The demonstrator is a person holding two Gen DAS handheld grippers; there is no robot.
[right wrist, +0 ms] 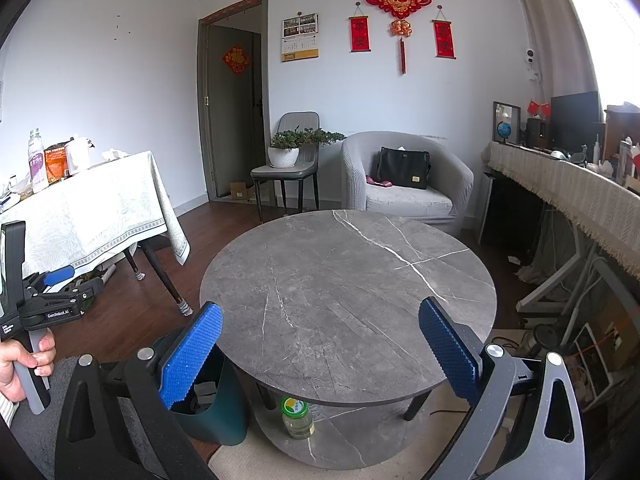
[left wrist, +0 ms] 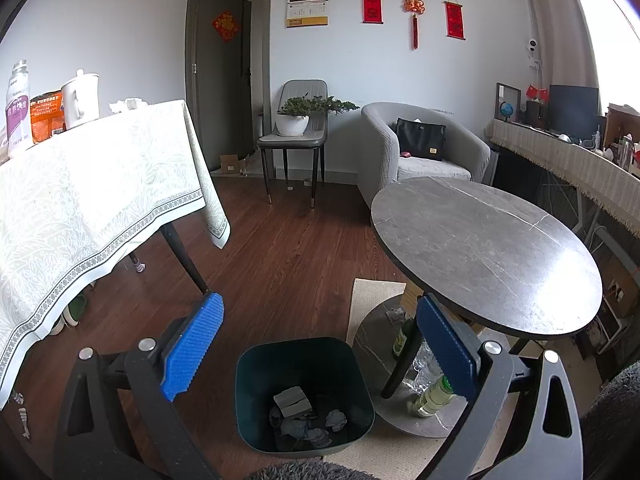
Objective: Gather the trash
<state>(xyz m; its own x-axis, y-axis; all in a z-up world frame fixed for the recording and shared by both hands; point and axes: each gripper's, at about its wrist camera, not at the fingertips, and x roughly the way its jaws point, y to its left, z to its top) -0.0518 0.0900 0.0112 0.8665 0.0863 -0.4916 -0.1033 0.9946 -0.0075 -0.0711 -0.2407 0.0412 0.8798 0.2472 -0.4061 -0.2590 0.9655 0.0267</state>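
Note:
A dark green trash bin (left wrist: 304, 396) stands on the floor left of the round grey marble table (left wrist: 480, 248). It holds crumpled grey paper and a small grey box (left wrist: 294, 402). My left gripper (left wrist: 320, 344) is open and empty, hovering above the bin. My right gripper (right wrist: 320, 352) is open and empty above the near part of the table top (right wrist: 348, 296). The bin (right wrist: 218, 412) shows partly behind its left finger. The left gripper (right wrist: 52, 304), held in a hand, shows at the left edge of the right wrist view.
Bottles (left wrist: 432, 396) stand on the table's lower shelf (left wrist: 404, 412), one with a green-yellow cap (right wrist: 297, 416). A cloth-covered table (left wrist: 92, 200) with a bottle, bag and kettle is left. A chair with a plant (left wrist: 296, 120), a grey armchair (left wrist: 424, 148) and a cluttered sideboard (left wrist: 568, 164) stand behind.

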